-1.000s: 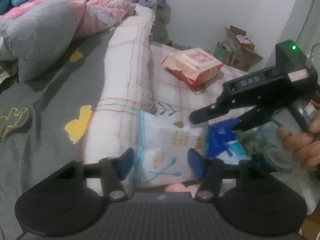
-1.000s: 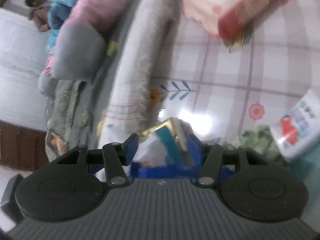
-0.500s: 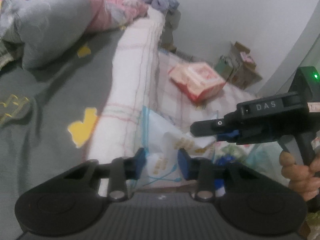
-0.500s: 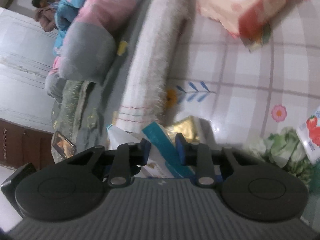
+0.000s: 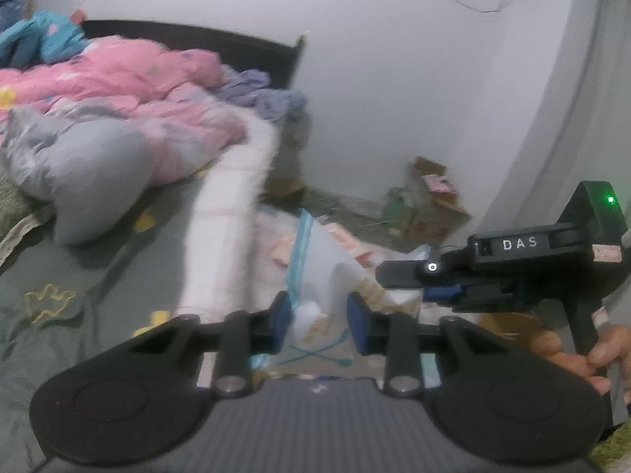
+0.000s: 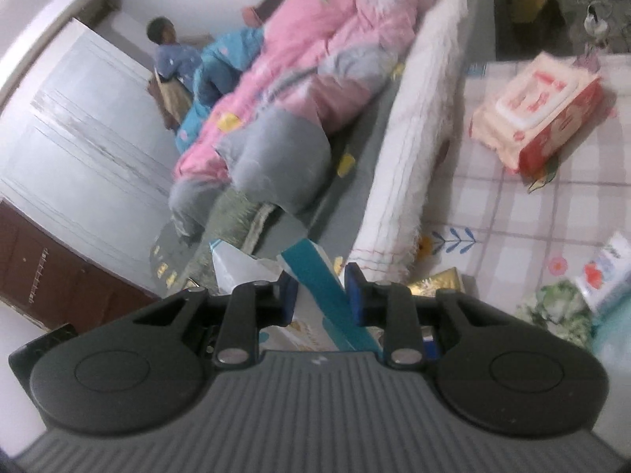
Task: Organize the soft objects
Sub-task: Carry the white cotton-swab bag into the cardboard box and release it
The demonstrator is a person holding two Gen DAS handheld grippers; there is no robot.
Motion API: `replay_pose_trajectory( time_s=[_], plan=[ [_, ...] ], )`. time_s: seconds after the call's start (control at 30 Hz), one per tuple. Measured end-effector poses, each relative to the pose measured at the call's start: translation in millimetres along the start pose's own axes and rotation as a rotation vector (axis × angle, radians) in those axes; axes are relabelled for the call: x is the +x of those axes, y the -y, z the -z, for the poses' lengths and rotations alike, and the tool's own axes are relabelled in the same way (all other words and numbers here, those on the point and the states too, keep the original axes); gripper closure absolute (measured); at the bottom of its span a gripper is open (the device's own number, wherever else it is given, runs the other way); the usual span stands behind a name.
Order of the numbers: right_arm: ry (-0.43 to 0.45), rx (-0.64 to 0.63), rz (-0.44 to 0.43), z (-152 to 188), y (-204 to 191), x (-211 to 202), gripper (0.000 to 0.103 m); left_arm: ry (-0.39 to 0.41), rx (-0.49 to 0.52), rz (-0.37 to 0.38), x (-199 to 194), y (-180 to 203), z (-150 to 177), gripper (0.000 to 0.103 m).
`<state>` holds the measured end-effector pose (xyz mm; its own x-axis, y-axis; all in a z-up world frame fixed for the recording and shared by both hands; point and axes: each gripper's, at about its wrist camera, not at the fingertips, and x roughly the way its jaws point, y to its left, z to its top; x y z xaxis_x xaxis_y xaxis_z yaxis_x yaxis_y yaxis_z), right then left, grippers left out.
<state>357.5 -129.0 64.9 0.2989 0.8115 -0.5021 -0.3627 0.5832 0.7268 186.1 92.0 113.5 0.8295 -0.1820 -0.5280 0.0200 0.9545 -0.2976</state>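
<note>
Both sets of tongs have been raised since the earlier frames, when they stood apart around the white packet low over the mat, and the packet has been carried up with them. Nearest in the left wrist view, the left tongs (image 5: 318,317) are seen clamped on the white packet (image 5: 329,276), their jaws closing the last little way onto its crumpled wrapper. In the right wrist view the right tongs (image 6: 319,293) are pressed together on the same packet's teal-edged end (image 6: 315,272). From the left view the right tongs (image 5: 398,274) are seen just beside, gripped by a hand (image 5: 591,354).

Below and beyond, the checked mat (image 6: 512,213) is spread on the floor, with a red and pink wipes pack (image 6: 540,118) lying on it. Further off, the bed (image 5: 98,244) carries a grey pillow (image 5: 79,173) and a pink quilt (image 5: 130,79).

The lifting step is judged to be in hand. Next, the packet would need to be carried level between both grips to wherever the soft things are gathered, then released together.
</note>
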Motion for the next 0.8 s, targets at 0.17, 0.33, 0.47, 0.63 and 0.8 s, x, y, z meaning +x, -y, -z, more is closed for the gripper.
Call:
replay_pose_trajectory(
  time_s=[0.17,0.33,0.47,0.63,0.8],
  plan=[
    [0.089,0.037,0.026,23,13,-76,0.079,-0.017,0.048,0.116,-1,51,7,0.071],
    [0.214,0.147,0.085,68,56,-162,0.079,-0.098,0.133,0.274,24,117,25,0.071],
    [0.304,0.256,0.16,98,103,-227,0.079,-0.218,0.194,0.374,64,180,43,0.071],
    [0.399,0.36,0.255,124,156,-293,0.08,-0.312,0.243,0.453,117,254,58,0.071],
    [0.474,0.438,0.317,130,207,-332,0.081,-0.368,0.274,0.474,156,308,73,0.07]
  ],
)
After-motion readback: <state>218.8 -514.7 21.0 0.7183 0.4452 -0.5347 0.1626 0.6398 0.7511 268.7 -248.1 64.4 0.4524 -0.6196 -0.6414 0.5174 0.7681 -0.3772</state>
